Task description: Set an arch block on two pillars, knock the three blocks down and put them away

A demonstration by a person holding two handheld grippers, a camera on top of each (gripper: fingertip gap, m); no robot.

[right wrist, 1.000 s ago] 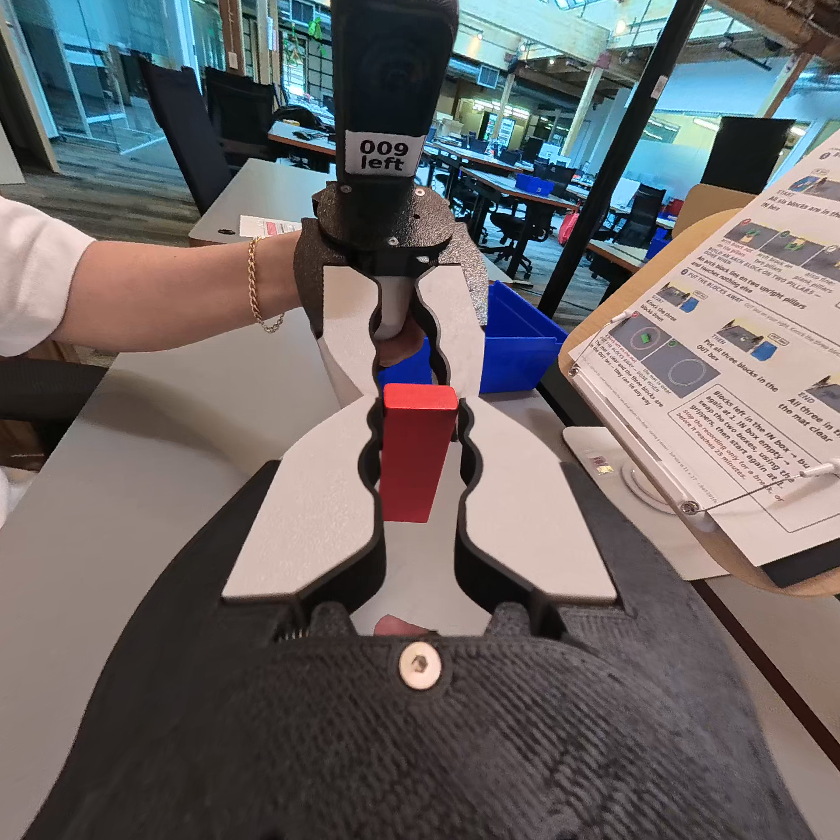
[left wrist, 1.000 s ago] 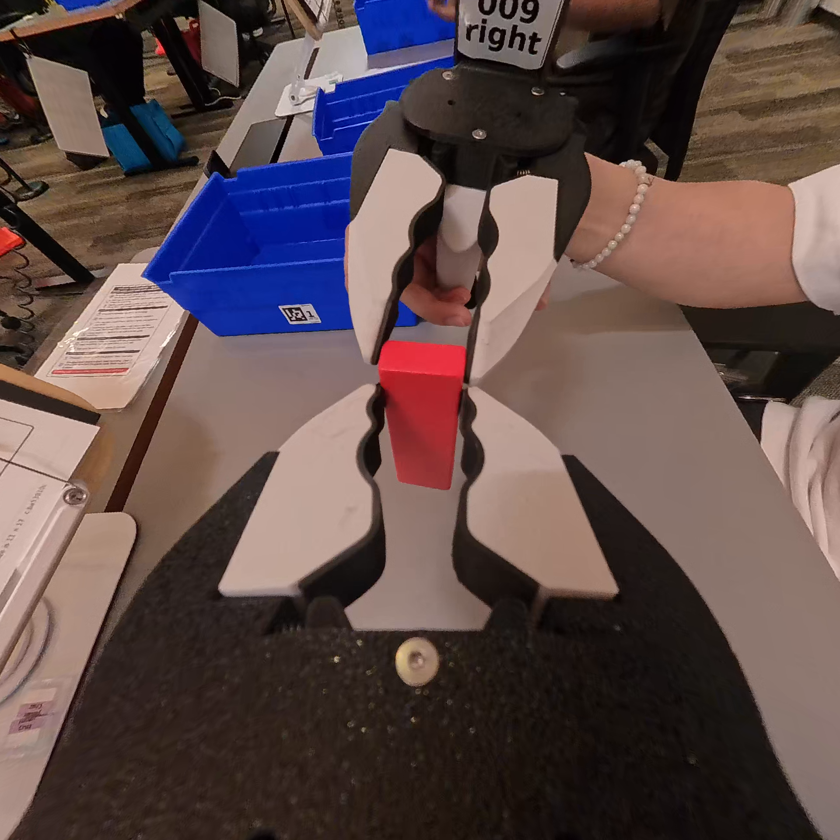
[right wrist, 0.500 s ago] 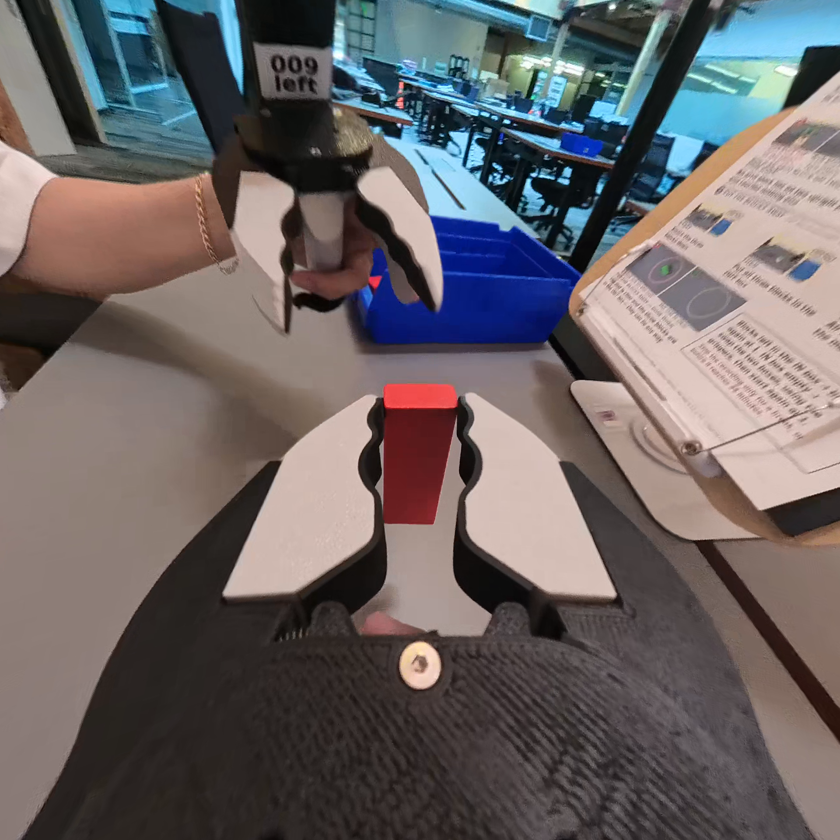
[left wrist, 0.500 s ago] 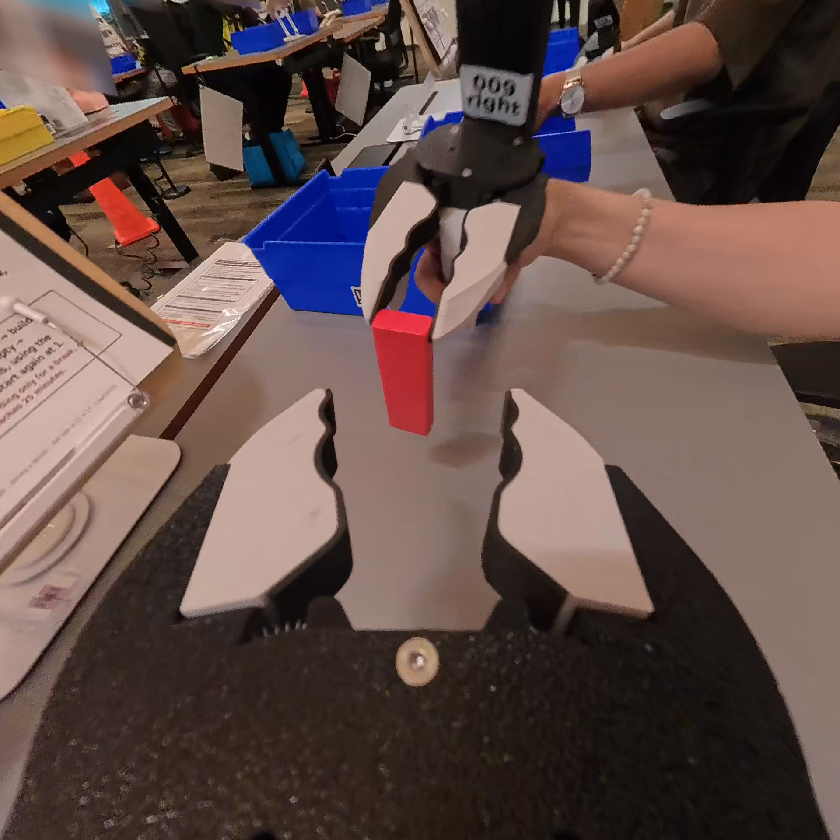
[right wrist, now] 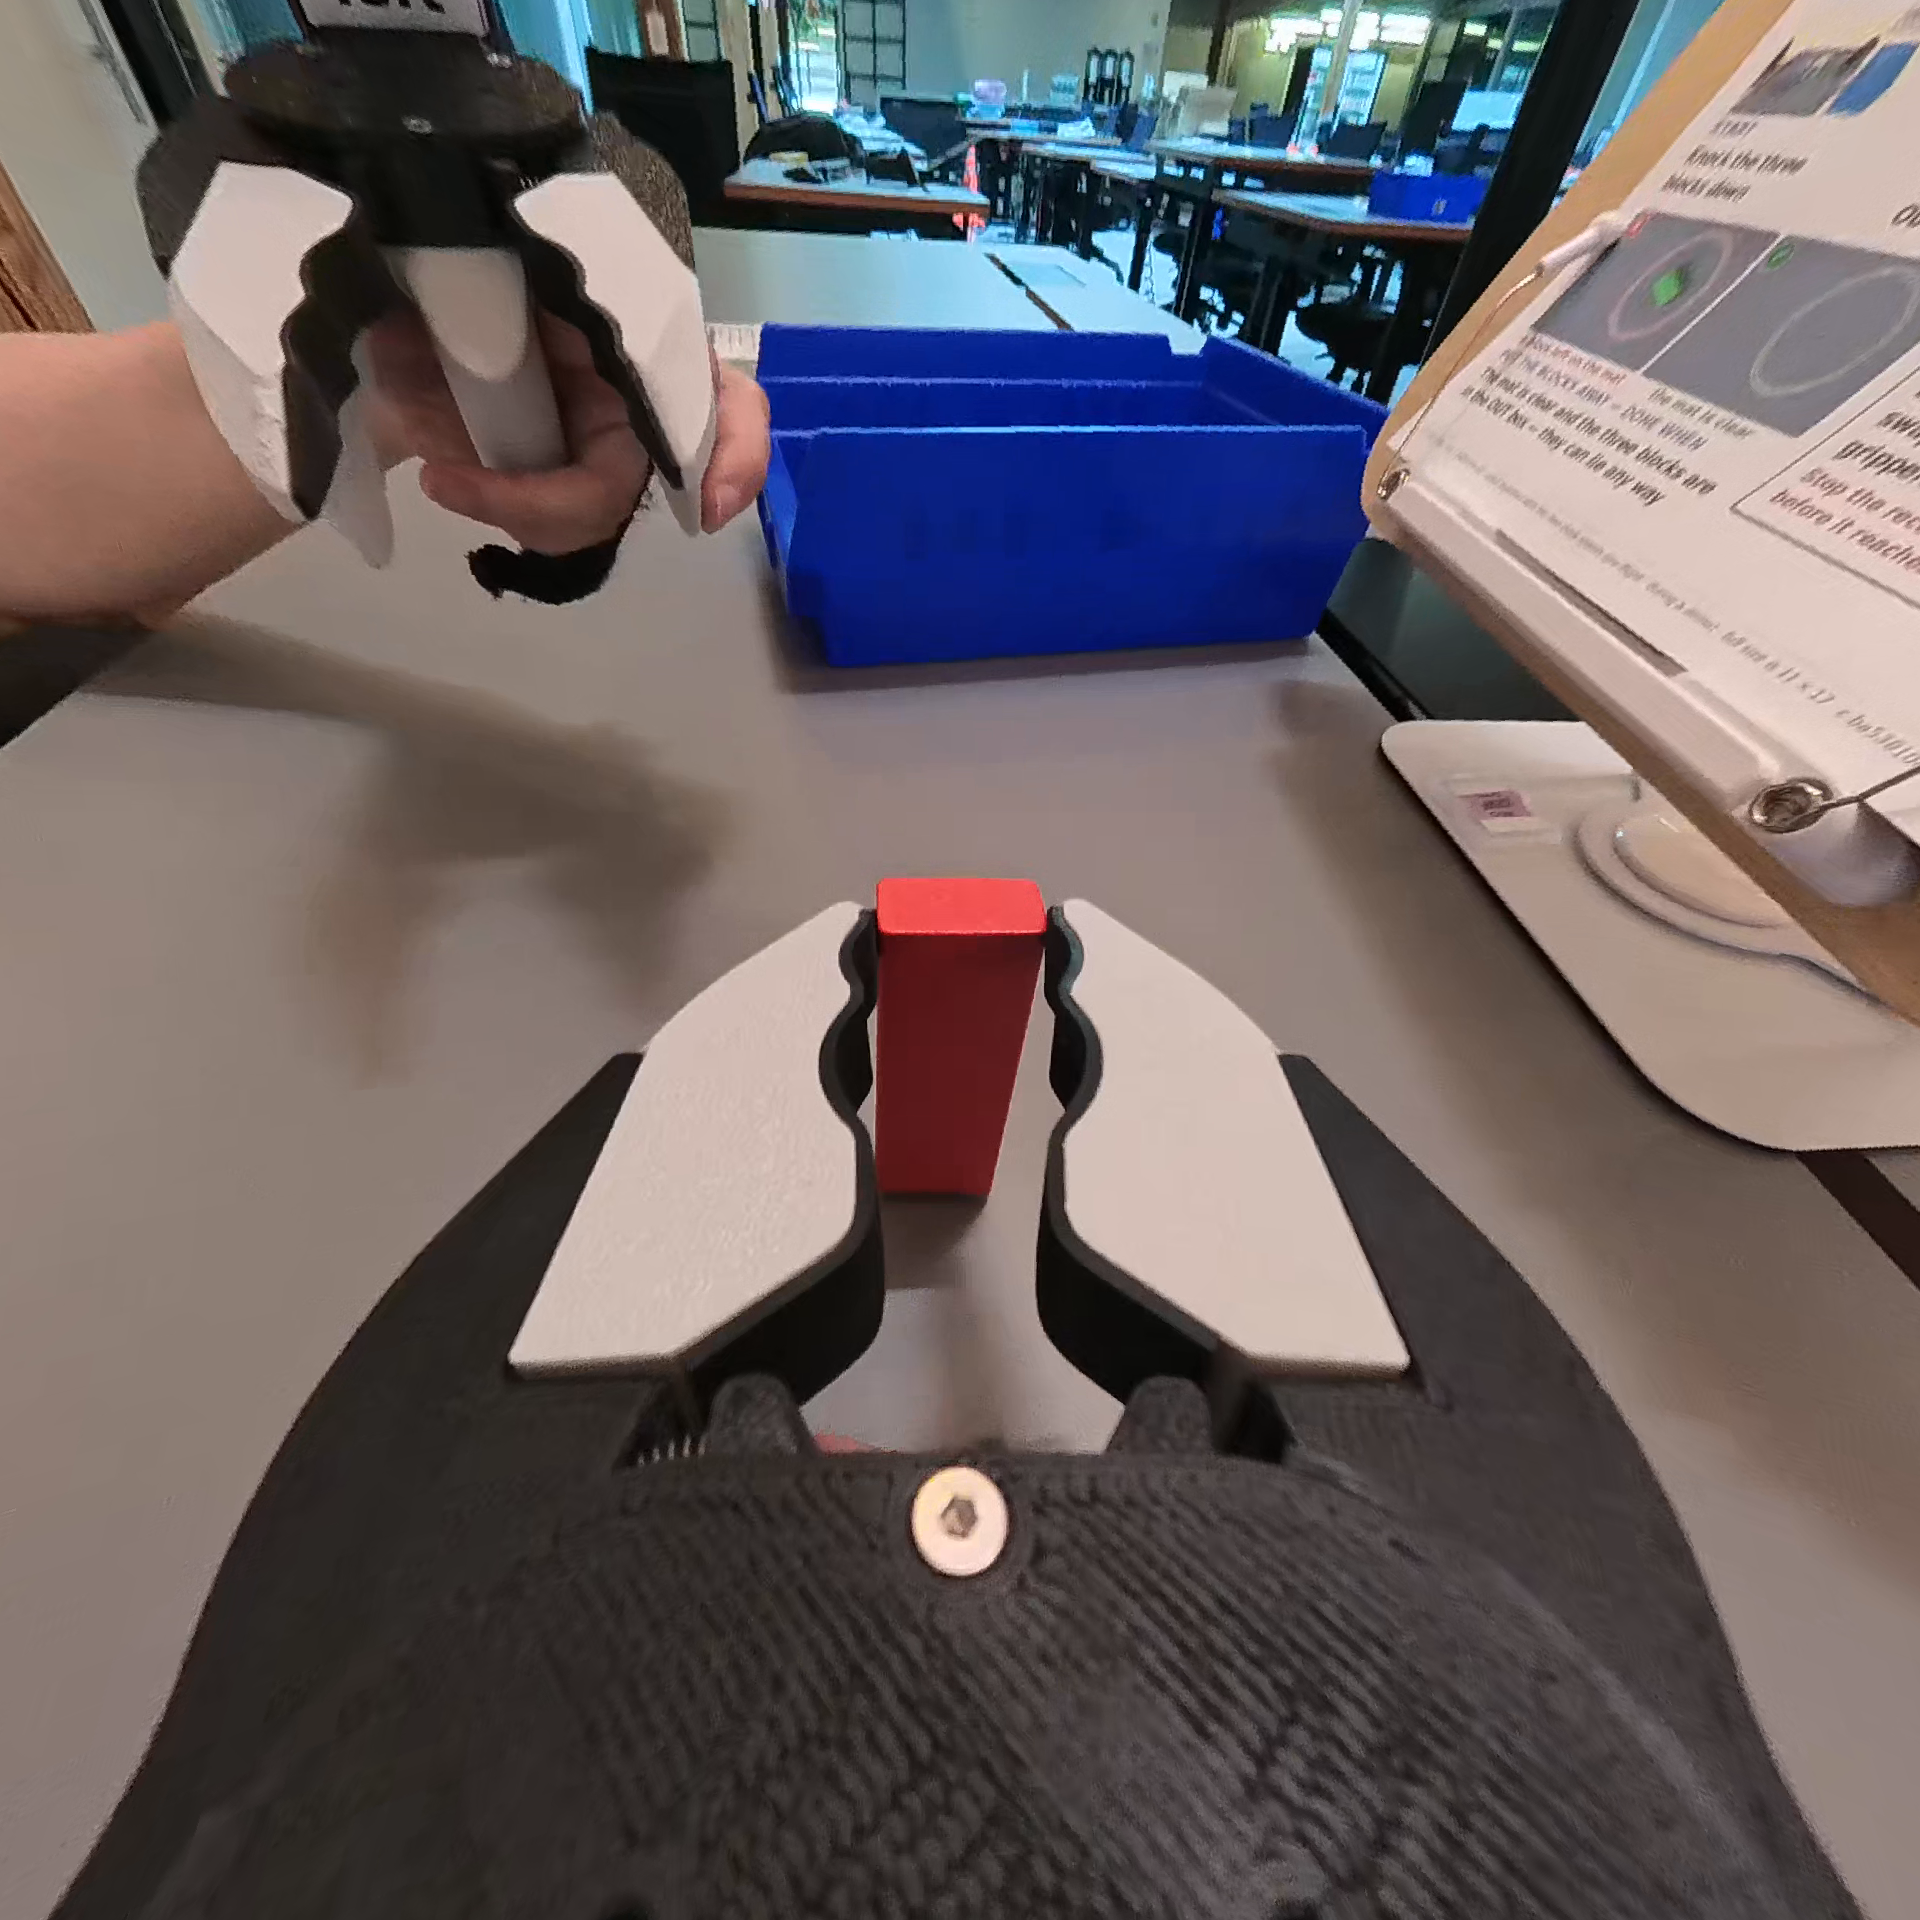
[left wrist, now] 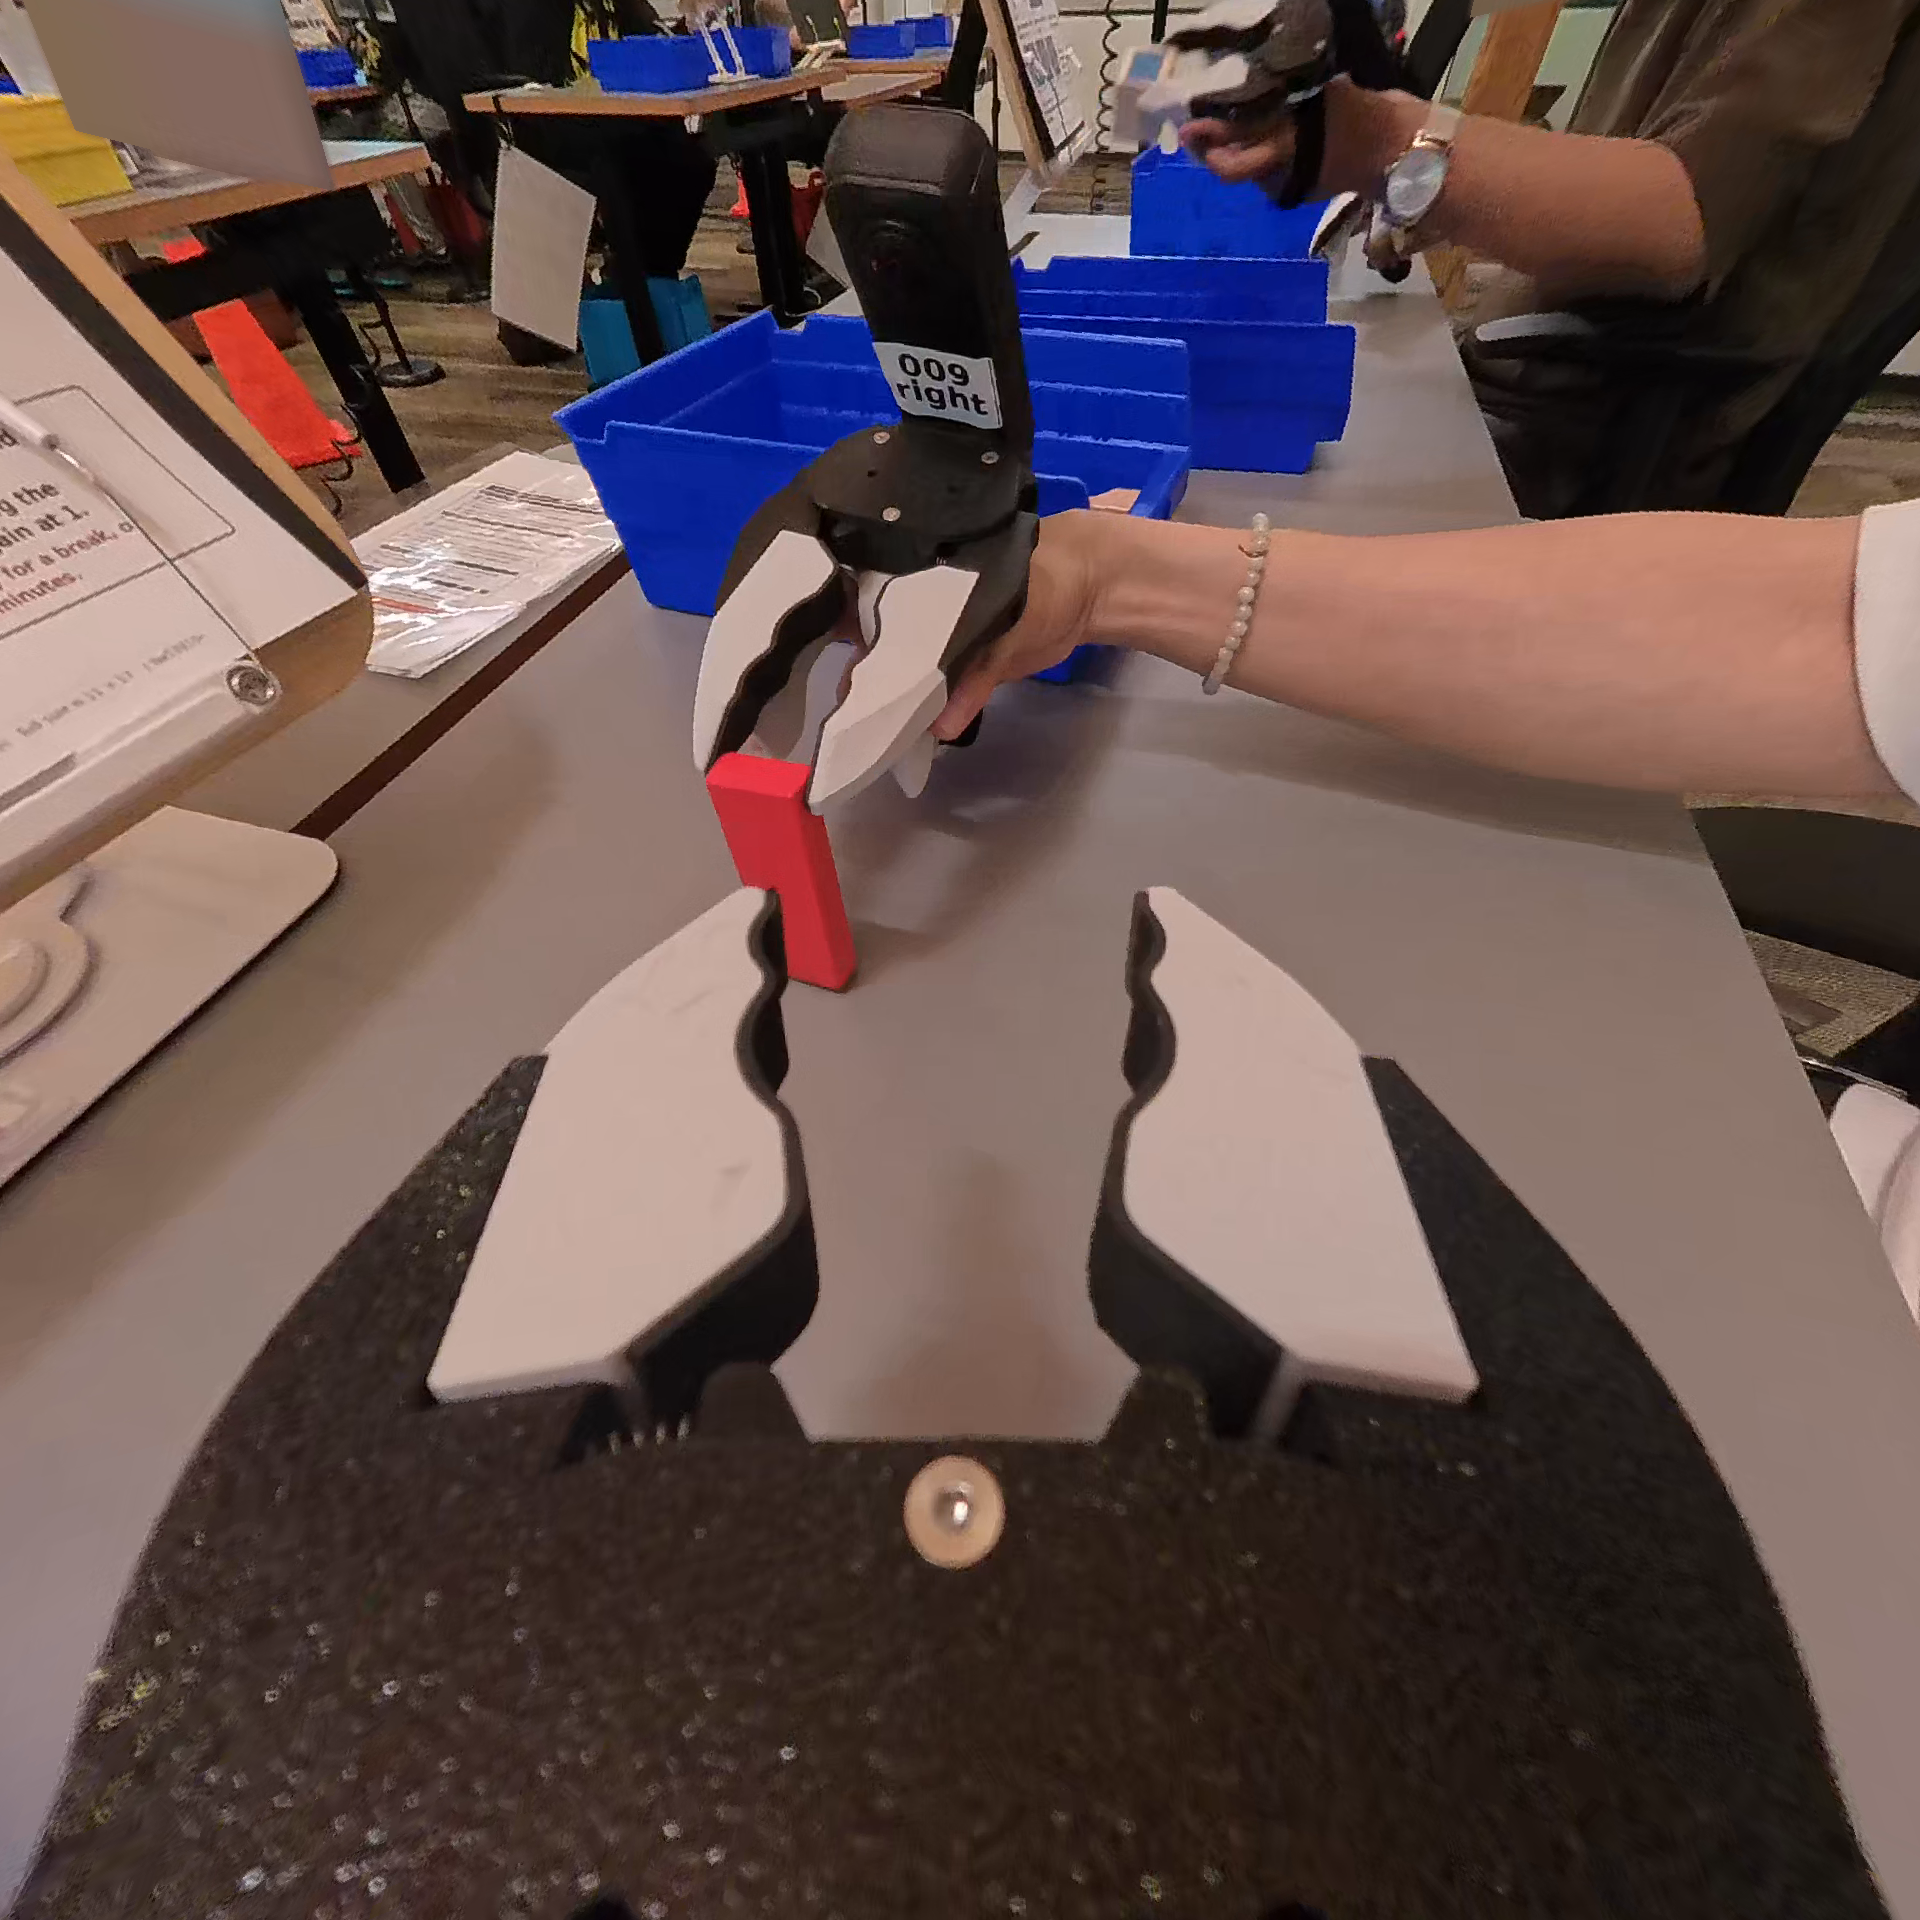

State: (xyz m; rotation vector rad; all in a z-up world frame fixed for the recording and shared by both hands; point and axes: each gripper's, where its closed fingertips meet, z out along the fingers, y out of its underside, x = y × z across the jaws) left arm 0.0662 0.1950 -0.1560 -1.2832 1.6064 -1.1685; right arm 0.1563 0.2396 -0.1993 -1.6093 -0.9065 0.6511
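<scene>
A red block (right wrist: 956, 1039) stands upright on the grey table (right wrist: 416, 1039), its lower end at the surface. My right gripper (right wrist: 958, 920) is shut on the block's top end; in the left wrist view it (left wrist: 764, 774) reaches down onto the block (left wrist: 784, 883) from behind. My left gripper (left wrist: 951, 914) is open and empty, with the block just ahead of its left fingertip (left wrist: 727, 935). In the right wrist view the left gripper (right wrist: 525, 520) hangs open above the table, far left of the block.
A blue bin (left wrist: 707, 488) stands behind the block, and another blue bin (right wrist: 1039, 540) lies ahead in the right wrist view. An instruction board on a white stand (right wrist: 1662, 416) is at the table's side. Another person (left wrist: 1558, 208) works farther along the table.
My left gripper let go of the red block, opened wide and drew back. My right gripper kept the block and lowered it to the table.
</scene>
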